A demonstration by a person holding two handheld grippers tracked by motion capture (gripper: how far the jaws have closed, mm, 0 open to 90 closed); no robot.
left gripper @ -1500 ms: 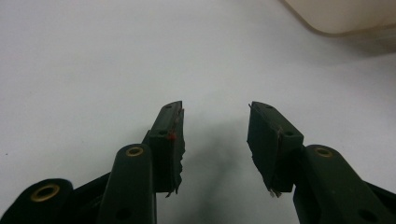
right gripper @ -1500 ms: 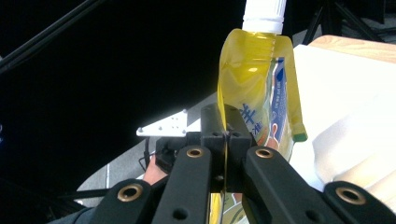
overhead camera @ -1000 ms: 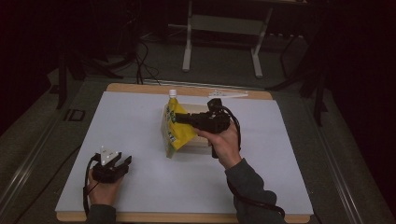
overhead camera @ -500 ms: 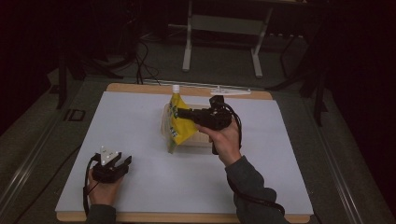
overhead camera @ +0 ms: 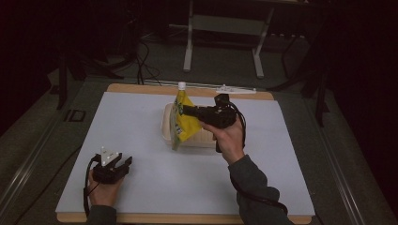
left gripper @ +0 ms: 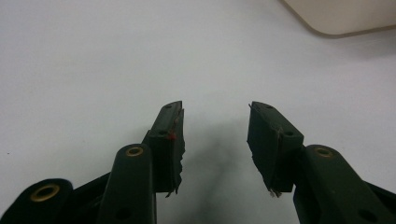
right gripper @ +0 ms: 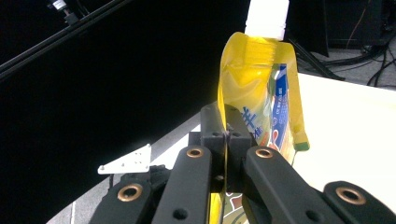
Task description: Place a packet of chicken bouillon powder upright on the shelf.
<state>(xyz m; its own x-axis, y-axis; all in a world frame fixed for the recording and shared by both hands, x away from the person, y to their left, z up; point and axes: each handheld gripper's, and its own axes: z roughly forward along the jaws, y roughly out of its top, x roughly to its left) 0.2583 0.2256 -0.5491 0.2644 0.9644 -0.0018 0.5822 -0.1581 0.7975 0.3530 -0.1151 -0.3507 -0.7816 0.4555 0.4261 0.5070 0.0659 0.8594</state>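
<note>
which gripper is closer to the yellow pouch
The right gripper: its jaws are clamped on the yellow pouch over the tray. The left gripper rests open, apart, near the table's front edge.

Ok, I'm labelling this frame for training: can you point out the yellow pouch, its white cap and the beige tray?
yellow pouch (overhead camera: 184,123), high view, on its printed front.
white cap (right gripper: 267,14), right gripper view, on the cap's side.
beige tray (overhead camera: 204,137), high view, on its near rim right of the pouch.

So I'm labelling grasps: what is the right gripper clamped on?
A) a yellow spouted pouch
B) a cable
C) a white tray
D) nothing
A: in the right gripper view the right gripper has its jaws pressed together on the edge of the yellow pouch.
</note>
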